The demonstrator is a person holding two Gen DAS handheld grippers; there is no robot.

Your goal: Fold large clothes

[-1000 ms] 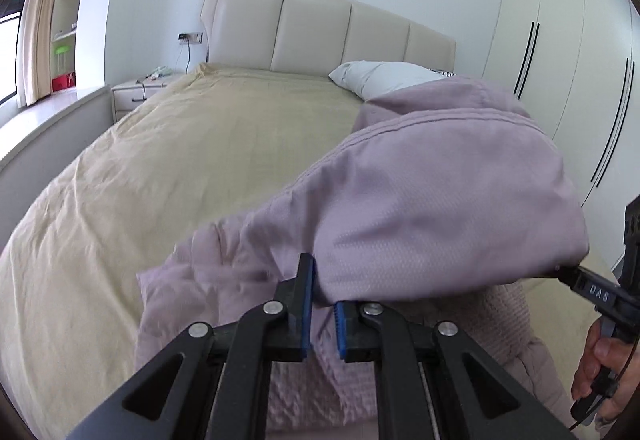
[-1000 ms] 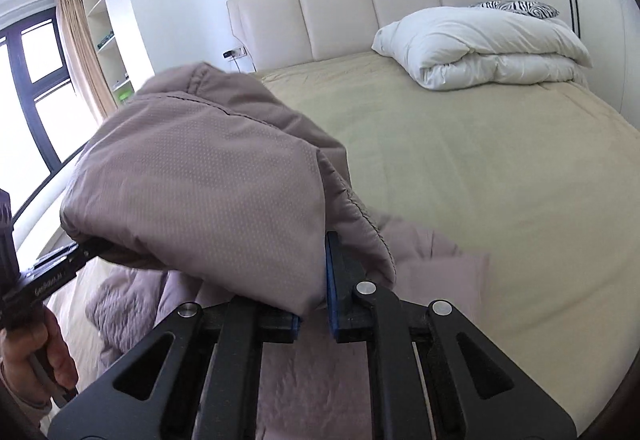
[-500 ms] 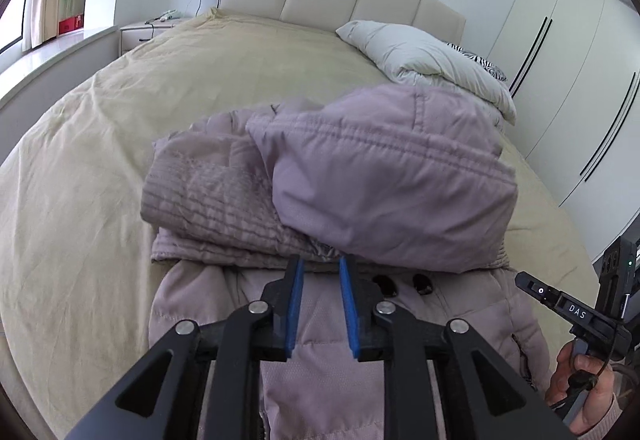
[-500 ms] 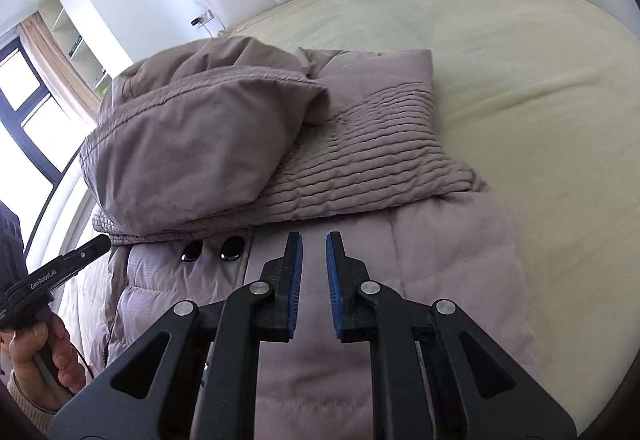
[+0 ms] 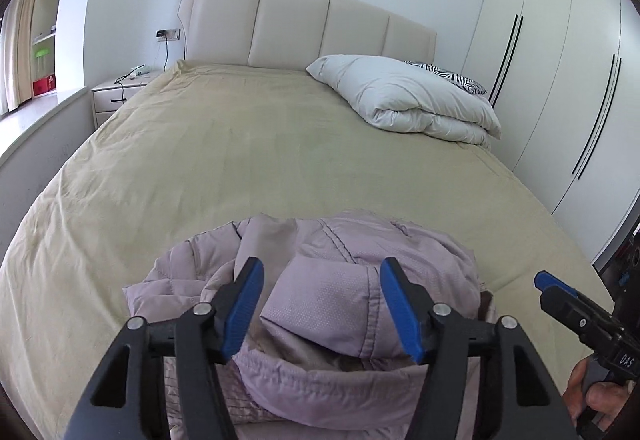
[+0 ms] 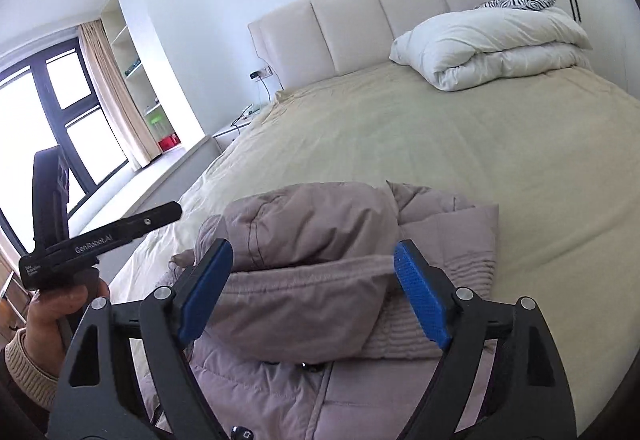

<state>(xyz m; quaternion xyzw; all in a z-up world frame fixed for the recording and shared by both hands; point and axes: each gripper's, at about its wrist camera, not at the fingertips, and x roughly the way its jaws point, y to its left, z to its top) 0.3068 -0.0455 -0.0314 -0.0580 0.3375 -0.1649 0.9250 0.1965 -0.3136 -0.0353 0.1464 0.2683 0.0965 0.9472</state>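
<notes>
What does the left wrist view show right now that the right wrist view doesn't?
Only the left wrist view: the wardrobe doors, the nightstand's drawer front, and the right gripper coming in from the side.

Only the right wrist view: the dark-framed window, the curtain, the jacket's front below the hood with its snaps, and the left gripper in a hand.

Both: the mauve padded jacket lying on the beige bed, hood folded on top, the white duvet, and each gripper's jaws opening with nothing pinched.

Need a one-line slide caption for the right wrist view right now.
Right hand-held gripper, jaws opening, above the folded mauve puffer jacket on the beige bed.
</notes>
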